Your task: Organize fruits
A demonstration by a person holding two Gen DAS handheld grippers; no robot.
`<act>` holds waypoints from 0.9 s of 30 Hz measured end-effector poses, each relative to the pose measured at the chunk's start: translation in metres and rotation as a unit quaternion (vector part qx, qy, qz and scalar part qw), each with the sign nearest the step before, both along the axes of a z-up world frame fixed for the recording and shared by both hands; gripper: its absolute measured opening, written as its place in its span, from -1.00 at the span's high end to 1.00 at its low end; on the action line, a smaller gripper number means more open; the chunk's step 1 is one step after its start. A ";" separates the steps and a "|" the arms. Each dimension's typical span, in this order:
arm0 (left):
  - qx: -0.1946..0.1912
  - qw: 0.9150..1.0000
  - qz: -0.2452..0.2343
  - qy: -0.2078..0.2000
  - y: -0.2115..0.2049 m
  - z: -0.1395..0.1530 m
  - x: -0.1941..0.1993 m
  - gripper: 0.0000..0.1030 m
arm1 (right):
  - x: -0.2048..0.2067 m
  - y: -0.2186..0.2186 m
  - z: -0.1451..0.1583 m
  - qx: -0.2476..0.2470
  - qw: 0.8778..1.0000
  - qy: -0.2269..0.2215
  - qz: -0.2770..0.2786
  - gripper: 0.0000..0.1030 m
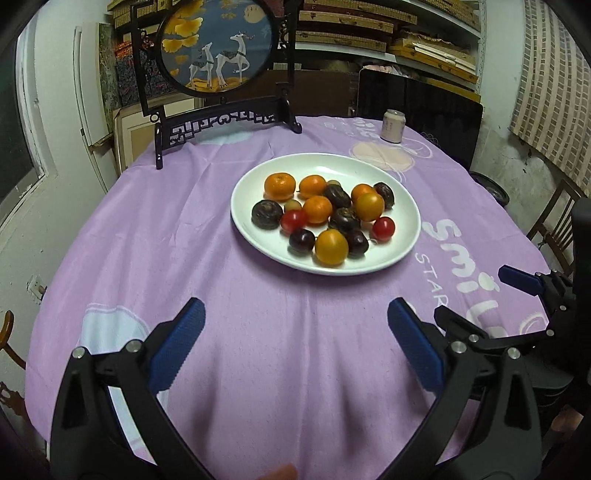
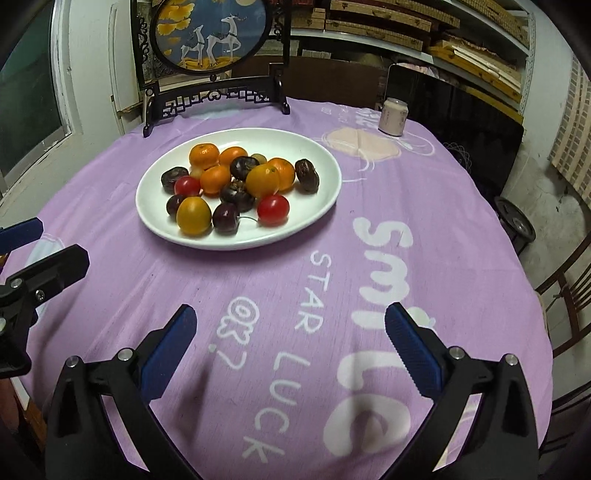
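A white oval plate (image 1: pixel 369 168) (image 2: pixel 317 155) sits mid-table on the purple cloth, piled with several small oranges (image 1: pixel 279 184) (image 2: pixel 204 156), yellow and red tomatoes (image 1: pixel 331 246) (image 2: pixel 272 209), and dark fruits (image 1: pixel 266 213) (image 2: pixel 226 217). My left gripper (image 1: pixel 295 314) hovers over the cloth in front of the plate, open, nothing between its blue pads. My right gripper (image 2: pixel 290 317) hangs open and empty in front of and right of the plate. In the left wrist view the right gripper (image 1: pixel 469 293) shows at the right edge; the right wrist view catches the left gripper's fingers (image 2: pixel 55 266) at the left.
A dark carved stand with a round deer painting (image 1: pixel 218 48) (image 2: pixel 208 33) stands at the table's far edge. A small pale jar (image 1: pixel 393 125) (image 2: pixel 393 116) sits far right. Shelves of boxes line the back wall; wooden chairs (image 2: pixel 569 291) stand at the right.
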State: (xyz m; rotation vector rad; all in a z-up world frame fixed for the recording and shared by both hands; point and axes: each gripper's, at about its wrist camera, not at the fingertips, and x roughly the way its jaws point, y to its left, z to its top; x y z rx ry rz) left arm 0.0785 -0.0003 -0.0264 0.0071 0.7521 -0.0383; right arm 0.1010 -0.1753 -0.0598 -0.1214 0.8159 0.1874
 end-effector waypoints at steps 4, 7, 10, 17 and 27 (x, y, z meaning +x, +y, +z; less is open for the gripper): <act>-0.004 1.000 -0.002 -0.001 0.000 0.000 -0.002 -0.96 | -0.004 -0.001 0.003 0.005 1.000 -0.002 -0.003 -0.97; -0.006 1.000 0.000 -0.002 0.001 0.001 -0.004 -0.96 | -0.007 -0.001 0.005 0.006 1.000 -0.004 -0.002 -0.97; -0.006 1.000 0.000 -0.004 0.001 0.002 -0.004 -0.96 | -0.007 0.001 0.006 0.007 1.000 -0.004 0.001 -0.97; -0.007 1.000 0.000 -0.004 0.002 0.002 -0.004 -0.96 | -0.009 0.004 0.008 0.009 1.000 -0.006 0.005 -0.97; -0.003 1.000 0.006 -0.011 0.004 0.002 -0.005 -0.96 | -0.009 0.002 0.008 0.017 1.000 -0.003 0.006 -0.97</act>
